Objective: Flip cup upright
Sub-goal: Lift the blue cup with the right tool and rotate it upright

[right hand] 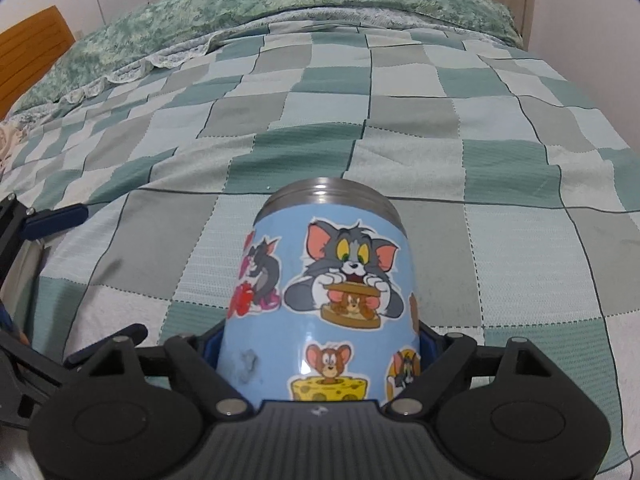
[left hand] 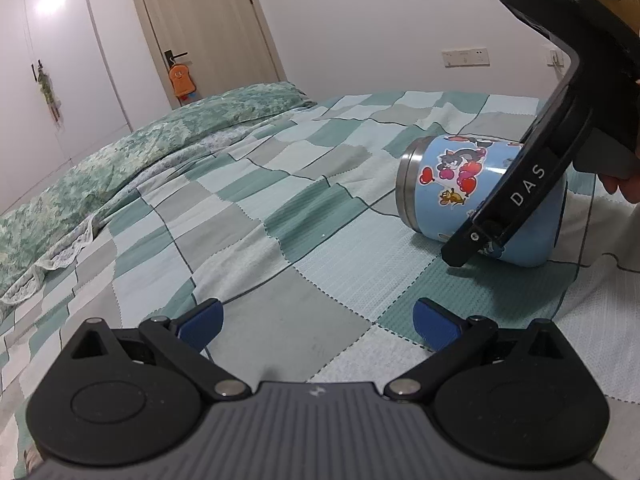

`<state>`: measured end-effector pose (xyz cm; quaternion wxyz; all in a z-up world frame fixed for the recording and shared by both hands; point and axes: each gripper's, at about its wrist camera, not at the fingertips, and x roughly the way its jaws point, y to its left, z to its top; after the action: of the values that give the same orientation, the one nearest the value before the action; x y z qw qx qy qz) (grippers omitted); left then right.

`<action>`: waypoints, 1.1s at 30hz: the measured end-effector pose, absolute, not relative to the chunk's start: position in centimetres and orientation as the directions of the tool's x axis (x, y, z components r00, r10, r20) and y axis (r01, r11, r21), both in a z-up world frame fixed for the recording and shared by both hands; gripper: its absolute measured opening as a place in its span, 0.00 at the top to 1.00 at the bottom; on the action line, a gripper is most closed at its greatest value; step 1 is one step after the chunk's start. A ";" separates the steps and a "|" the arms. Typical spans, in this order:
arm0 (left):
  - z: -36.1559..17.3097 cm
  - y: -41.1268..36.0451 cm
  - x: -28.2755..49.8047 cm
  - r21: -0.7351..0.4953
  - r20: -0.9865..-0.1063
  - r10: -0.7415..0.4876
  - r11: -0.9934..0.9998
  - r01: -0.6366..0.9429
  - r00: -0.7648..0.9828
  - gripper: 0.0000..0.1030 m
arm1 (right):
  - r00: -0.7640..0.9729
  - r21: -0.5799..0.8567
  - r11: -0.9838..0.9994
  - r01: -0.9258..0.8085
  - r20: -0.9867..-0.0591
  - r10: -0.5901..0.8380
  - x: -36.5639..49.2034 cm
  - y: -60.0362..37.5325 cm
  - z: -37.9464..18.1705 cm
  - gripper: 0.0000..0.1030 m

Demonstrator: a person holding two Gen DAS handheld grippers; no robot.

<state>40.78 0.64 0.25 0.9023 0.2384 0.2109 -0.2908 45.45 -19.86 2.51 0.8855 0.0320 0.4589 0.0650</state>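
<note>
Lying sideways on the bed (right hand: pixel 400 128), the cup (right hand: pixel 332 288) sits pinched in the right gripper (right hand: pixel 320 344); left gripper (left hand: pixel 316 320) spread, idle; next probably tipping it upright.

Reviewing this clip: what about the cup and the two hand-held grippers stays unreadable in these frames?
- Cup mouth: faces away in the right wrist view; the left wrist view shows only its steel rim.
- Right hand-held gripper pads: hidden behind the cup wall; contact unclear.
- Cup base: covered by that gripper in the left wrist view.

Left wrist low, right close, shared cup (left hand: pixel 480 196)
</note>
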 end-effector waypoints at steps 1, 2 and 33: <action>0.3 0.7 40.6 0.306 -0.519 -0.423 0.719 0.624 0.743 0.00 | 0.572 0.121 0.989 -0.084 -0.807 0.147 45.4 -20.0 2.5 0.18; 0.4 0.6 40.4 0.306 -0.519 -0.421 0.721 0.622 0.744 0.00 | 0.573 0.124 0.989 -0.084 -0.806 0.149 45.2 -20.0 2.6 0.18; 6.3 8.3 16.7 0.195 -0.441 -0.209 0.927 0.321 0.873 0.00 | 0.560 0.321 0.919 -0.228 -0.729 0.394 25.1 -11.9 6.8 0.18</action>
<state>16.70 8.29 6.25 0.9586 0.1321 0.2110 -0.1383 25.10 -11.93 6.78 0.8779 0.0952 0.4346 0.1771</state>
